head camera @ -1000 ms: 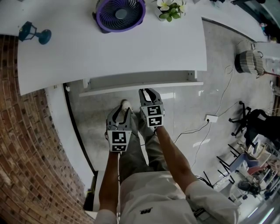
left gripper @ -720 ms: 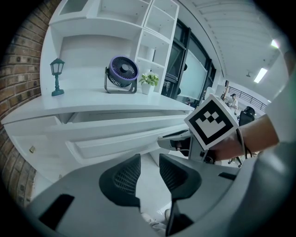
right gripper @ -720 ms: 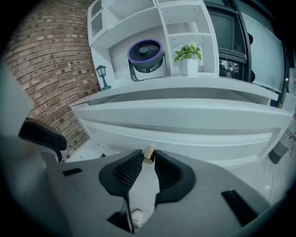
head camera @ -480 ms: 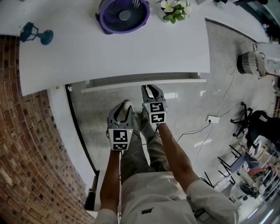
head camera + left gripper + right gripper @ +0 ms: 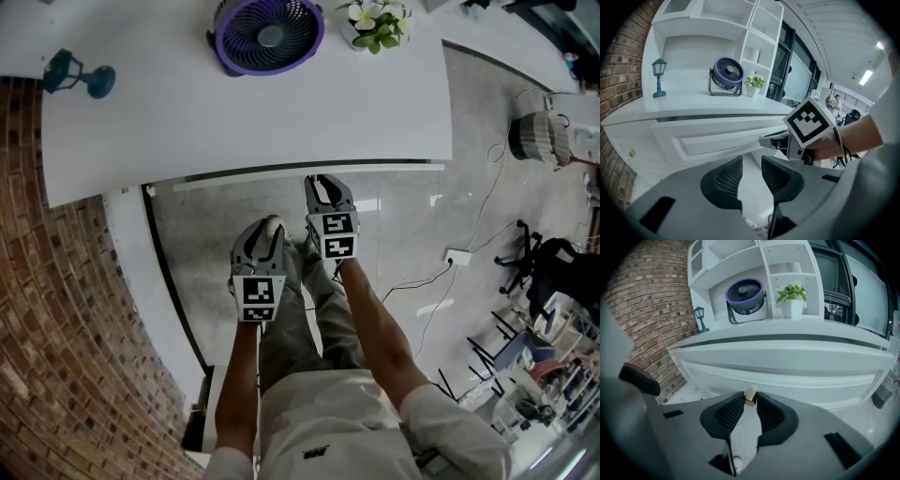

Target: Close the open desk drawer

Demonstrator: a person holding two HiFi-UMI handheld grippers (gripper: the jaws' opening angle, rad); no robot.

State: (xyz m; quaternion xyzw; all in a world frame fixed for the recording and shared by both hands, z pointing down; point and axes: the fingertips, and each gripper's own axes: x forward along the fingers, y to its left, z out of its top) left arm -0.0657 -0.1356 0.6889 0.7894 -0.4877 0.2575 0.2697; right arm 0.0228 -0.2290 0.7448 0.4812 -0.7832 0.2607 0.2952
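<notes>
— Brick wall [image 5: 66,319] on the left, glossy pale floor [image 5: 202,244] underfoot, a white desk [image 5: 234,112] straight ahead. Anything on top?

— Along the back, left to right: a teal lantern figurine [image 5: 70,72], a purple fan [image 5: 269,33], a potted plant [image 5: 377,21].

— And the drawer [image 5: 281,176]?

— Tucked under the desktop, almost fully in. Jutting only slightly past the desk's front edge, with a thin dark gap above its white front.

— Right gripper [image 5: 322,181]?

— Right up against the drawer front. Clamped on a small brass knob [image 5: 750,396], pinched between the two ribbed pads.

— Left gripper [image 5: 751,164]?

— Held back and lower, above the person's legs [image 5: 300,319], well apart from the drawer. Jaws spread, gripping nothing; only floor visible through the gap, with the other gripper off to its right.
</notes>
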